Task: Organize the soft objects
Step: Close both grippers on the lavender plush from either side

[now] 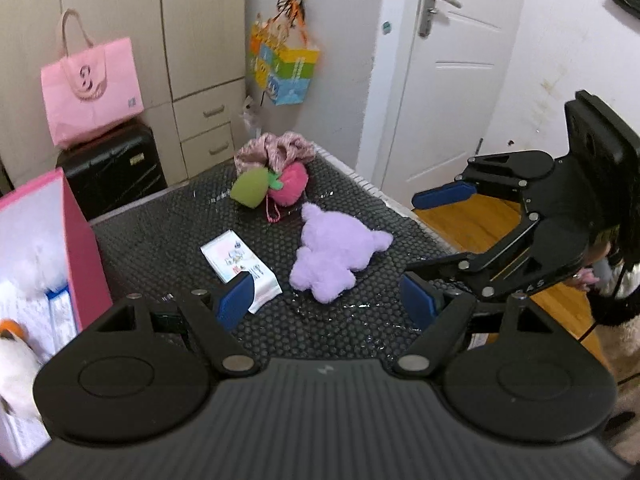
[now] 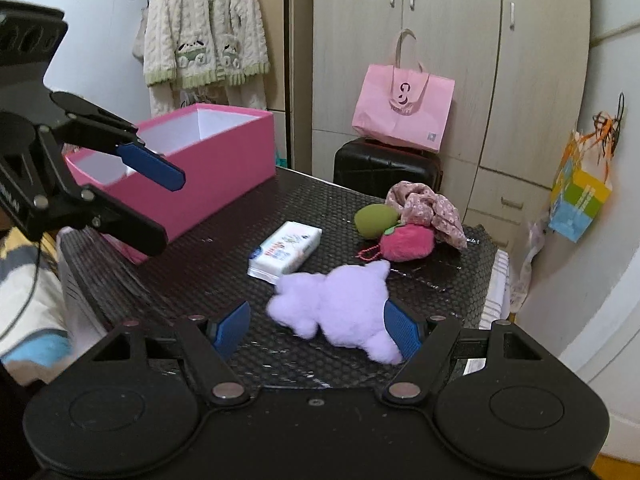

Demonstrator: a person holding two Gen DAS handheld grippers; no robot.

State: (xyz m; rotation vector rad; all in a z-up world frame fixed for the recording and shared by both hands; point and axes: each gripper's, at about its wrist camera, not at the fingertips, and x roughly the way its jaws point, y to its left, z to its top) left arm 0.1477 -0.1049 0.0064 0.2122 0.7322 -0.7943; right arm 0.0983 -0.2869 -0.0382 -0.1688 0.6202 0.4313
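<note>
I'm bringing both grippers in low over the mat (image 1: 160,240). Right gripper (image 2: 316,334) jaws are standing wide, gripping nothing; the purple plush (image 2: 340,304) is lying low centre in the right wrist view, its near end already between the pads, right pad just beside or brushing the fur, can't tell which. Left pad is well clear.

Left gripper (image 1: 328,300) is also gaping wide and empty. In its view the tissue pack (image 1: 240,268) is sitting just beyond the left pad, the plush further in, centre frame, not between the pads.

To do this well I'm thinking: centre the right jaws on the plush's thick body, not a limb, go right down to the mat, then close; soft fill will squash, so bite deep.

Further back, upper centre: green plush (image 1: 250,192), pink plush (image 1: 290,188) touching it, floral cloth (image 1: 276,150) behind both. Pink box (image 2: 192,160) is sitting at the upper left in the right view, likely the drop point.
</note>
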